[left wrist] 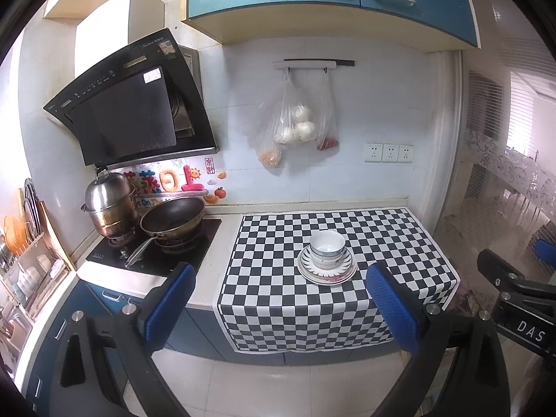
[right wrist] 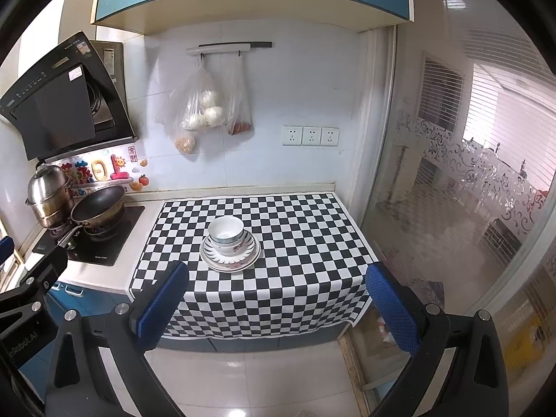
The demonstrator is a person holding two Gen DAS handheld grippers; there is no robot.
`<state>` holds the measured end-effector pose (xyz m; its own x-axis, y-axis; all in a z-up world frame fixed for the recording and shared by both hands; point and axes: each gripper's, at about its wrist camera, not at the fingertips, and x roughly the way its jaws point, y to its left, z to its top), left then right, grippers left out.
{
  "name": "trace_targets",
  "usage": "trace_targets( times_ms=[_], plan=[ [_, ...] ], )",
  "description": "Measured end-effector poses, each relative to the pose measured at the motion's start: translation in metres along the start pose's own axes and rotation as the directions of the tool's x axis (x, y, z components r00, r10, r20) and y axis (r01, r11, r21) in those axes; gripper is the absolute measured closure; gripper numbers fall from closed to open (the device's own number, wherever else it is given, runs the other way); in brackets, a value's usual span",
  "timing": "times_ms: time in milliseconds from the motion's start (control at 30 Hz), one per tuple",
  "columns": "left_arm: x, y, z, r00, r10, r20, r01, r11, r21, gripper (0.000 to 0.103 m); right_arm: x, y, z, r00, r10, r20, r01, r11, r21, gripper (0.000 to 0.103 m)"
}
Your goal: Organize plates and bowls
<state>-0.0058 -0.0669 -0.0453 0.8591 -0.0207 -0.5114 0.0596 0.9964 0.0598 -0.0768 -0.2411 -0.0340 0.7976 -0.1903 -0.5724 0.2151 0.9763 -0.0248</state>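
A stack of white bowls [left wrist: 327,247] [right wrist: 226,233] sits on a stack of plates [left wrist: 326,272] [right wrist: 230,259] in the middle of the black-and-white checkered cloth [left wrist: 399,239] [right wrist: 305,229] on the counter. My left gripper [left wrist: 280,278] hangs open in front of the counter, well short of the stack, nothing between its blue pads. My right gripper [right wrist: 277,276] is open too, held back over the floor with the stack ahead and slightly left. Each gripper's body shows at the edge of the other's view.
Left of the cloth a stove holds a frying pan [left wrist: 172,216] [right wrist: 99,205] and a steel steamer pot [left wrist: 109,205] [right wrist: 48,194] under a black range hood [left wrist: 128,104]. Plastic bags [left wrist: 295,121] hang on the wall. A dish rack [left wrist: 24,253] stands far left. A glass door [right wrist: 469,173] bounds the right.
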Motion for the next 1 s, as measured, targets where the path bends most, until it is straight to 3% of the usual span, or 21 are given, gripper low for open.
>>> trace_targets(
  times_ms=[1000],
  plan=[
    [-0.013,-0.006,0.003,0.999,0.03,0.018,-0.03,1.0,0.001,0.002,-0.004,-0.006,0.0,1.0,0.018,0.003,-0.018,1.0,-0.003,0.0]
  ],
)
